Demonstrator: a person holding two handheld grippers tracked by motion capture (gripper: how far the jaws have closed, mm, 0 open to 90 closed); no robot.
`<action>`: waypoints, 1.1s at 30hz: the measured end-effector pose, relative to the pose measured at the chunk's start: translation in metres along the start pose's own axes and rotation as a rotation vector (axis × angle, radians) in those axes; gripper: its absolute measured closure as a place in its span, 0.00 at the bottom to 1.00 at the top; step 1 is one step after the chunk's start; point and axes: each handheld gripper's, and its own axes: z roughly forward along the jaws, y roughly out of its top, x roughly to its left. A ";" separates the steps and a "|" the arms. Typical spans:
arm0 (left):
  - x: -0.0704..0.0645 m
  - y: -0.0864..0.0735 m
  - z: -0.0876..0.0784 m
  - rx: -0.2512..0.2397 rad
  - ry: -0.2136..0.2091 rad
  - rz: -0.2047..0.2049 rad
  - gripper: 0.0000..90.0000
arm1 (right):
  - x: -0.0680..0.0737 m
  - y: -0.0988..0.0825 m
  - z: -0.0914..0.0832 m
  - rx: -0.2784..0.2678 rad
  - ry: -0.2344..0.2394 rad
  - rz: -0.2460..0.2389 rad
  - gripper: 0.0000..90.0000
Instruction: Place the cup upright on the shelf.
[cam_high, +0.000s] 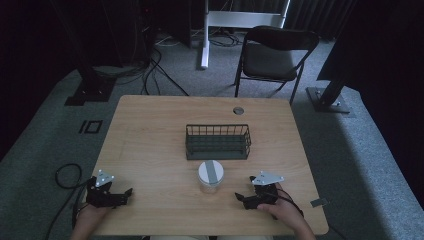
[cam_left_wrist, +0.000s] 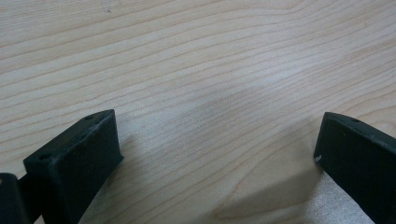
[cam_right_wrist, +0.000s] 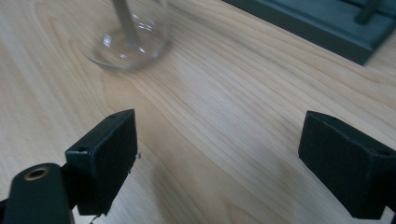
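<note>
Lidded glass jar stands upright, nearer the right gripper than the left gripper; both jaws spread, empty.

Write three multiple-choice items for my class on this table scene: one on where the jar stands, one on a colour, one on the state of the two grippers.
1. Where does the clear jar stand?
A. Inside the wire rack
B. On the table, on the person's side of the wire rack
C. On the folding chair

2. What colour is the wire rack?
A. Dark grey-green
B. Bright red
C. White

3. How do the left gripper and right gripper stand?
A. Both shut on the jar
B. One shut on the rack
C. Both open, holding nothing

Answers:
B, the high view shows the jar on bare wood, nearer the person than the rack.
A, its bars and base look dark grey-green.
C, each gripper view shows jaws wide apart over bare table.
</note>
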 end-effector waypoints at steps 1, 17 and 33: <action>0.000 0.000 0.000 0.000 0.000 0.000 0.01 | 0.002 0.001 0.001 0.000 0.005 -0.002 0.13; 0.000 0.000 0.000 0.000 0.000 0.000 0.01 | 0.024 0.012 0.019 -0.034 0.060 -0.037 0.13; 0.000 0.000 0.000 -0.001 0.000 -0.001 0.01 | 0.042 0.024 0.028 -0.158 0.103 -0.064 0.13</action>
